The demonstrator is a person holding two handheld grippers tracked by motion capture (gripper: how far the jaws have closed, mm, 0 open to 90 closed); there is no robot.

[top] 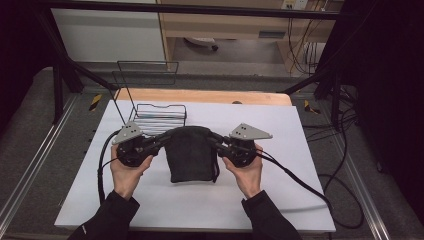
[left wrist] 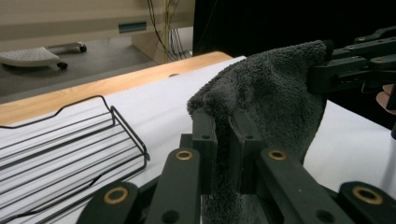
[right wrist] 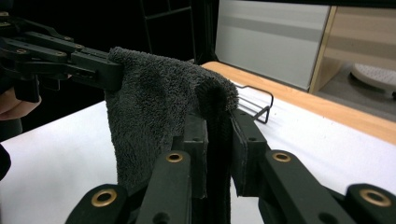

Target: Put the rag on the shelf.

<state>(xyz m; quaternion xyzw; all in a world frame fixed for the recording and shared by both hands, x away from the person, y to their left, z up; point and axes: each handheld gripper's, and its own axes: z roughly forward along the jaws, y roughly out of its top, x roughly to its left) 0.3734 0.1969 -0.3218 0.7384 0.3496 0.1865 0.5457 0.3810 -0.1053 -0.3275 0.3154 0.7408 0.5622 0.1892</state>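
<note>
High view: left gripper [top: 159,142] and right gripper [top: 216,142] pinch top corners of towel [top: 190,155], centre frame, lower edge on sheet [top: 280,150]. Risk: uneven pull, corner slips out.

Left gripper view: jaws closed on dark, fluffy, folded towel [left wrist: 271,93]; rack [left wrist: 70,144] lower left, snag risk.

Right gripper view: jaws clamp thick towel [right wrist: 154,102] edge; shallow bite may let go.

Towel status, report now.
Left gripper and right gripper shut on towel corners. Towel hangs between them. Wire rack behind, apart.
</note>
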